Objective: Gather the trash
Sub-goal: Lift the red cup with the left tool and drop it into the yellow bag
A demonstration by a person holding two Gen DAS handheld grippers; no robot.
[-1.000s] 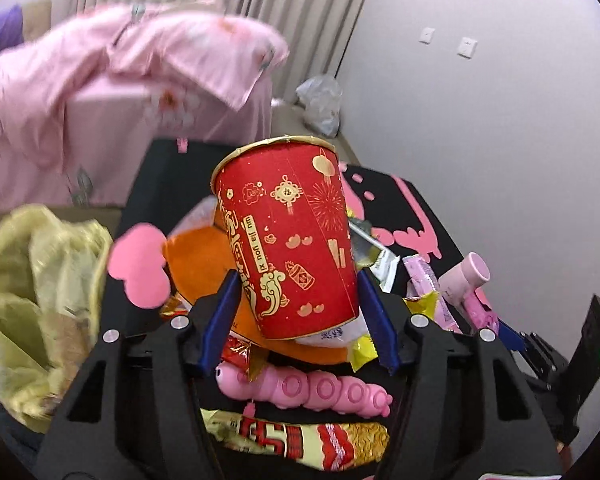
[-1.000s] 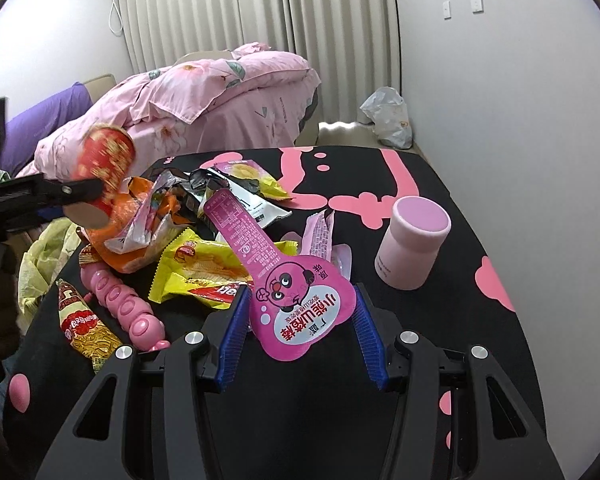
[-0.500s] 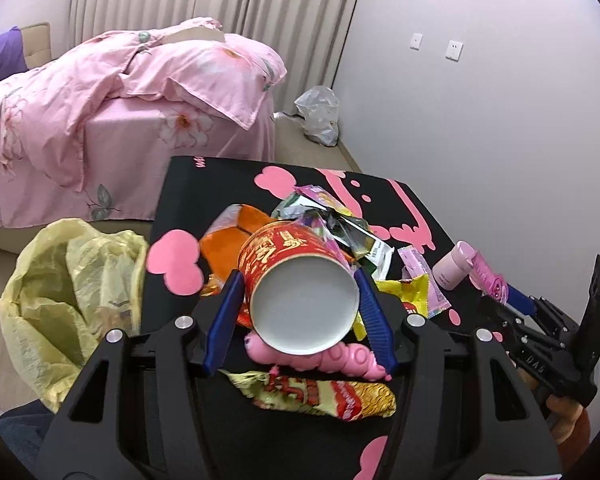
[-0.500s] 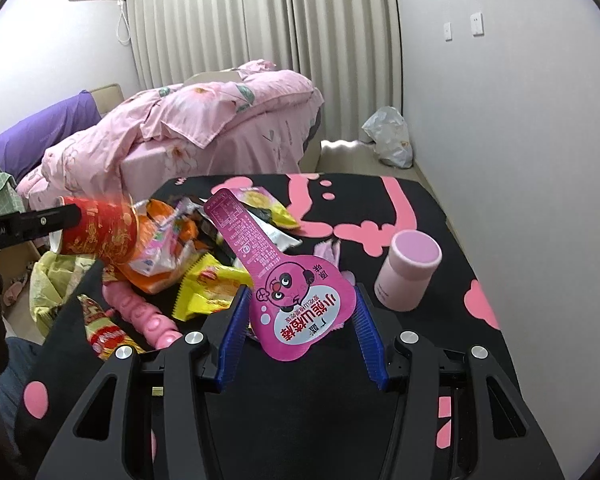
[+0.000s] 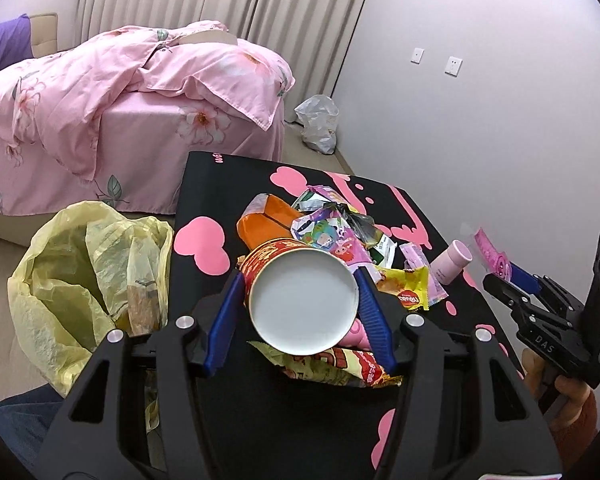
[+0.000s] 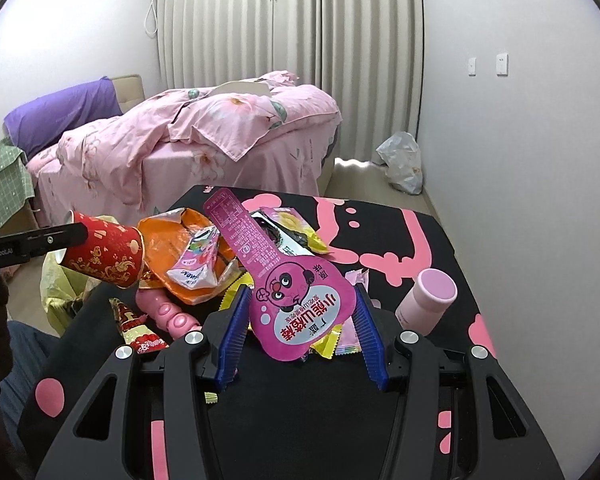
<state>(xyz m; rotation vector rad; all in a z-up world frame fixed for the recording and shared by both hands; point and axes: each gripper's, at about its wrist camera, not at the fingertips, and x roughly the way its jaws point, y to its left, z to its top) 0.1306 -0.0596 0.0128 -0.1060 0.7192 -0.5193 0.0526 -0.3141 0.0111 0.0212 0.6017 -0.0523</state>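
My left gripper is shut on a red paper cup with gold print, tipped so its white base faces the camera; it shows lying sideways in the right wrist view, held above the table's left edge. My right gripper is shut on a magenta snack wrapper with a cartoon face, held above the table. A yellow trash bag stands open on the floor left of the table. A pile of wrappers lies on the black table.
A small pink bottle stands on the table at the right. A pink bumpy toy and a red-yellow snack packet lie near the left edge. A bed with a pink quilt is behind; a white bag sits by the wall.
My left gripper has tipped the red cup from upright to base-toward-camera and risen and drawn back. My right gripper has lifted higher with the magenta wrapper.
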